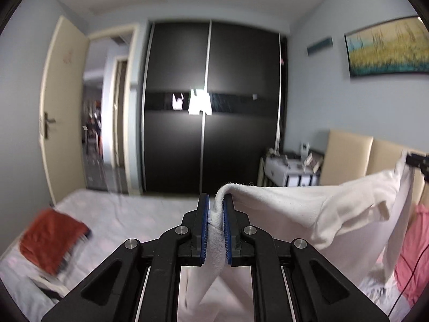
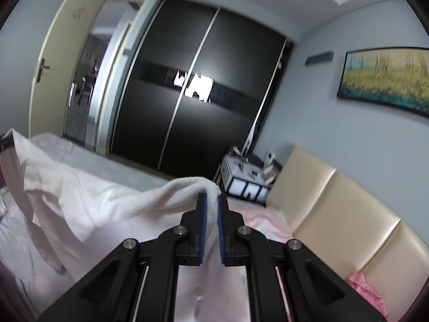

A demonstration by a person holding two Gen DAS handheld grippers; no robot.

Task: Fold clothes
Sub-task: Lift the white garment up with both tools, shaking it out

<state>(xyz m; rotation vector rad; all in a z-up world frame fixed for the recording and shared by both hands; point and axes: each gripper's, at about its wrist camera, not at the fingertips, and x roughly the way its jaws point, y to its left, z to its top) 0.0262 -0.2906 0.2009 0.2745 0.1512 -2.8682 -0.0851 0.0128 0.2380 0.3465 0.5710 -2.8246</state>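
Showing: both wrist views at 1 moment, white garment held up between 2 hand-held grippers above a bed.
Left gripper (image 1: 215,209): jaws closed on a bunched edge of the white garment (image 1: 308,214); blue pads (image 1: 205,228) press the cloth from both sides, w/ a fold looping over the right-hand pad tip.
Right gripper (image 2: 210,204): jaws closed on another edge of the same garment (image 2: 107,201); cloth fills the narrow gap btw. the blue pads (image 2: 221,230) and arches over the tips to the left.
Garment position: lifted clear of the mattress, stretched roughly level btw. the 2 grippers, lower part hanging down in loose folds; in left wrist view its far corner ends at the other gripper's black tip (image 1: 417,161) at the right edge.
Bed (image 1: 128,209): pale sheet w/ faint pink dots, lying below the garment; beige padded headboard (image 2: 335,209) along 1 side.
Red-orange cloth (image 1: 53,238): folded, resting on the bed at left of left wrist view, well apart from the garment; motion-blurred.
Pink cloth (image 1: 414,249): on the bed near the headboard, partly behind the hanging white folds.
Wardrobe (image 1: 211,107): dark, 2 sliding doors, facing both cameras.
Door (image 1: 61,107): cream, standing open beside the wardrobe.
Nightstand (image 2: 249,182): btw. wardrobe and headboard, small items on top, too blurred to id.
Painting (image 2: 386,77): yellow-and-teal, on the wall above the headboard.
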